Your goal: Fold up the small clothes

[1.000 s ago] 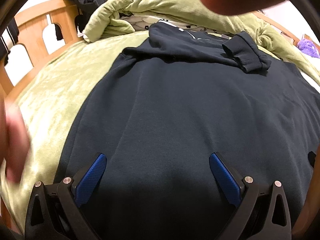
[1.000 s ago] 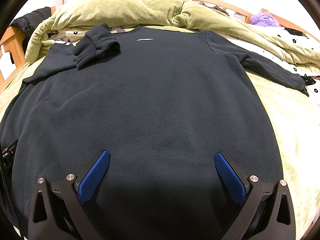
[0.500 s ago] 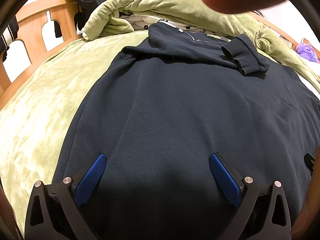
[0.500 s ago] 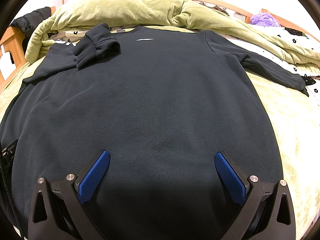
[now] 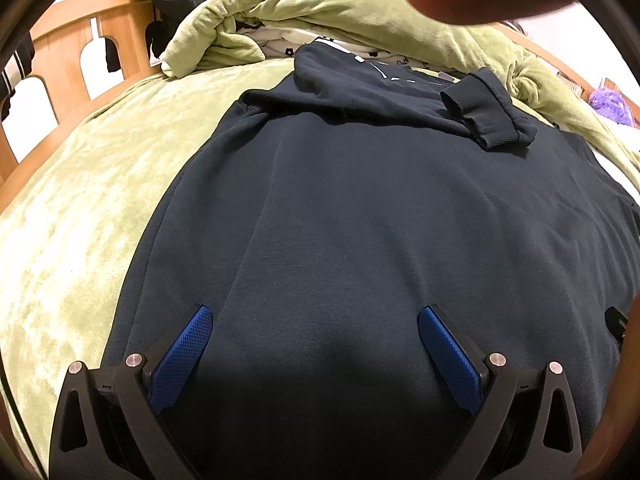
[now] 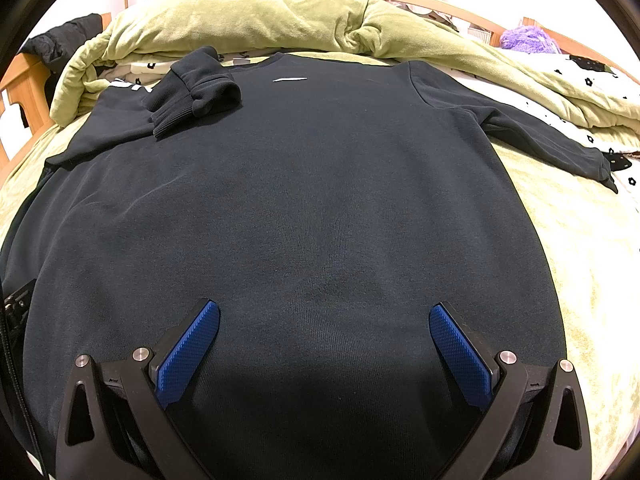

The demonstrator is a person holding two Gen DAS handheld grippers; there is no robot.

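Right wrist view, nearest first: the right gripper (image 6: 324, 340) has its blue-padded jaws spread wide over the lower body of a dark navy sweatshirt (image 6: 304, 200), pinching nothing; whether the pads rest on the cloth cannot be told. In the left wrist view the left gripper (image 5: 314, 344) is just as wide apart and empty, poised over the same garment nearer its left side seam.

The sweatshirt lies flat on a green bed blanket (image 6: 580, 248), neckline toward 12 o'clock. Further up, one sleeve is already folded across the chest, its ribbed cuff (image 6: 172, 114) bunched at about 11 o'clock. The other sleeve (image 6: 544, 140) lies stretched out toward 2 o'clock, onto a flower-print sheet (image 6: 560, 114).

By my reading, the fold is at an early stage: one sleeve in, one to go. The next move probably calls for the right gripper to reach to the far cuff, close on it, and carry it across the chest without dragging the body out of square.

Beyond the neckline a rolled green duvet (image 6: 260, 20) lies at 12 o'clock, with a wooden bed frame (image 5: 72, 48) at 10 o'clock
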